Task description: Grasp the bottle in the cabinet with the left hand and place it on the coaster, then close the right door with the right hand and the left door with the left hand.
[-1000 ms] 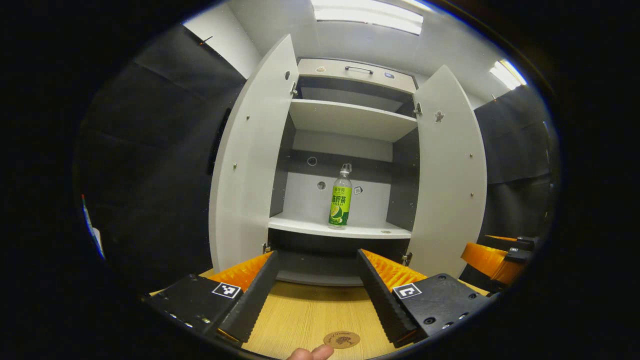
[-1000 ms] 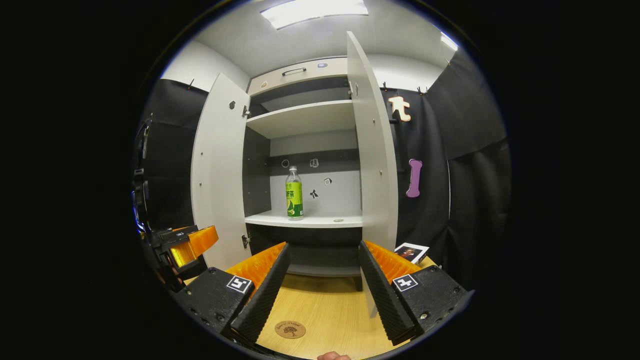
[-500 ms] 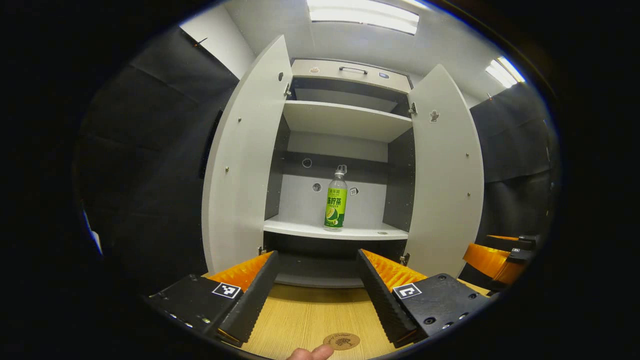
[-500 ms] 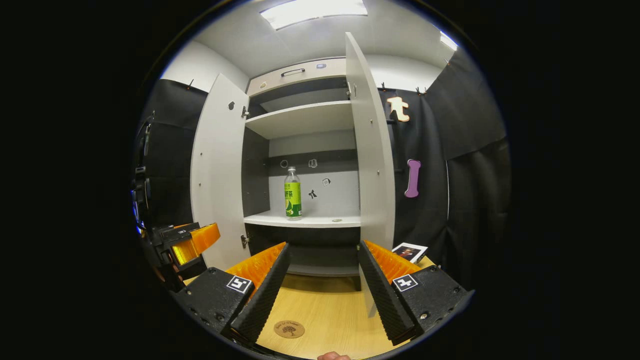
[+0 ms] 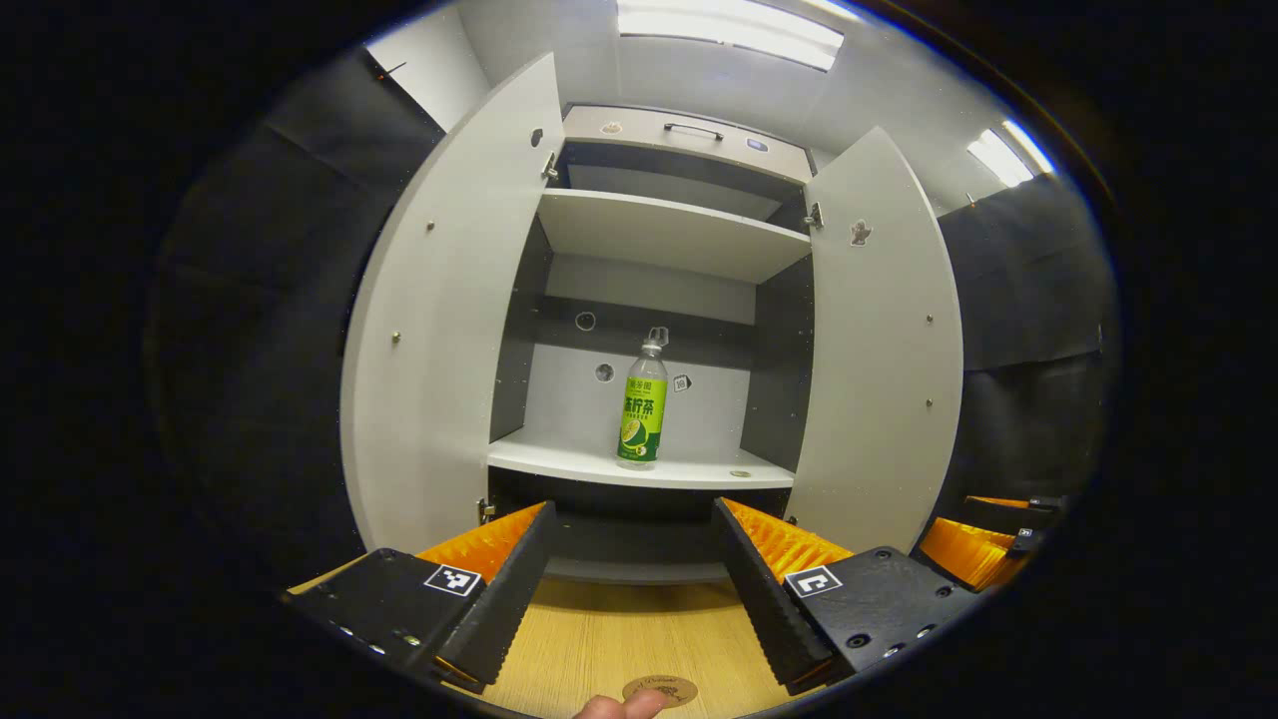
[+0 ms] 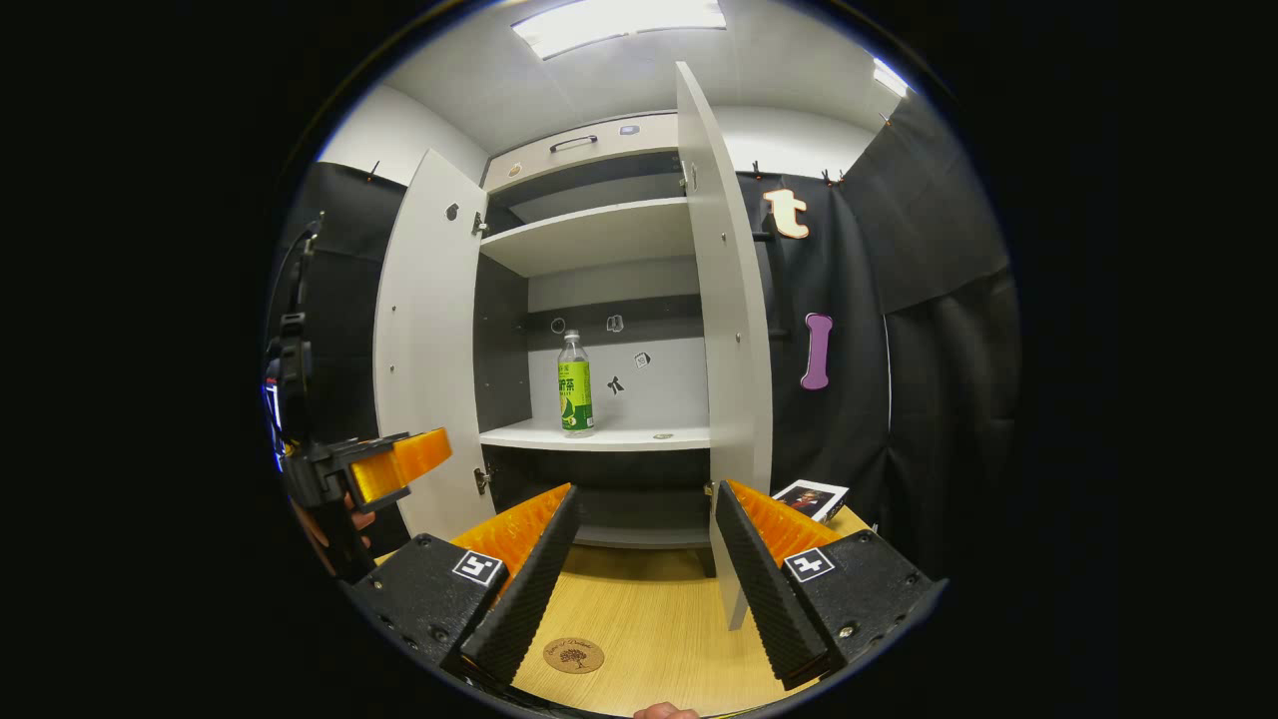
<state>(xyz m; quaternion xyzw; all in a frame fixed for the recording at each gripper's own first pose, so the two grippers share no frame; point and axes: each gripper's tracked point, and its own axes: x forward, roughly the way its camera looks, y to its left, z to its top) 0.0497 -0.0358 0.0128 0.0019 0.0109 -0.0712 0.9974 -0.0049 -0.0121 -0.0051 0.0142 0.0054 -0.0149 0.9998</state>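
Left claw (image 5: 631, 574) and right claw (image 6: 644, 559) gape empty before the open cabinet (image 5: 659, 235), bottle (image 5: 642, 409) upright on its shelf.

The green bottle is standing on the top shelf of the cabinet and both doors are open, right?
Not quite. The bottle stands upright on the lower shelf, not the top shelf, which is bare; the left gripper view shows it, and so does the right gripper view. The rest holds: the left door and the right door are both open.
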